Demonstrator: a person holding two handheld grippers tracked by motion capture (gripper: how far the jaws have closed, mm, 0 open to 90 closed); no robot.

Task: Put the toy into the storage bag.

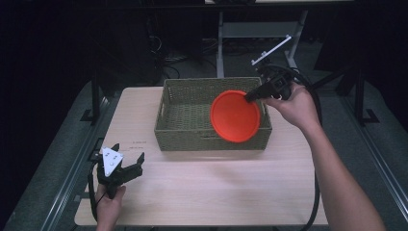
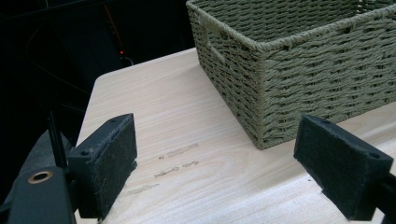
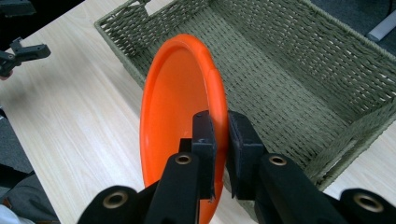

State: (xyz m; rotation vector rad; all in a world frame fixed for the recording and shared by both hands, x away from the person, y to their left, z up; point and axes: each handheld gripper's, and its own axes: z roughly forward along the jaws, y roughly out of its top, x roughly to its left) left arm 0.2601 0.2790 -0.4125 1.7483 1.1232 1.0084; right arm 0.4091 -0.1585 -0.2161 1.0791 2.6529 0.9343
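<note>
Item: orange plastic plate (image 1: 235, 116); round, one piece, uniformly bright orange with no pattern or marking; shallow dished centre with a raised, slightly rolled rim; surface smooth and faintly glossy, catching the light along the rim in the right gripper view (image 3: 180, 107); held tilted up on edge, its hollow face turned toward the near edge of the table; position: above the right part of the woven basket (image 1: 192, 115), its lower edge overlapping the basket's near wall in the high view; whether it touches the basket cannot be told.

Holder: right gripper (image 1: 251, 96); jaws brought together on the plate's rim, one pad on the hollow face and one on the back, at the upper right of the plate as seen from above; carried by a hand reaching in over the basket's right end.

Container: basket, rectangular, olive-green weave, handle slot in its short wall (image 2: 289, 74); stands toward the far edge of the table, nearer the right side.

Second tool: left gripper (image 1: 126, 166); jaws set wide apart, nothing between the pads (image 2: 109, 163); sits at the near left corner of the table (image 1: 211, 192), well apart from the basket, pointing toward its left corner.

Support: table, pale wood grain, a few faint marks on the top ahead of the left gripper.
</note>
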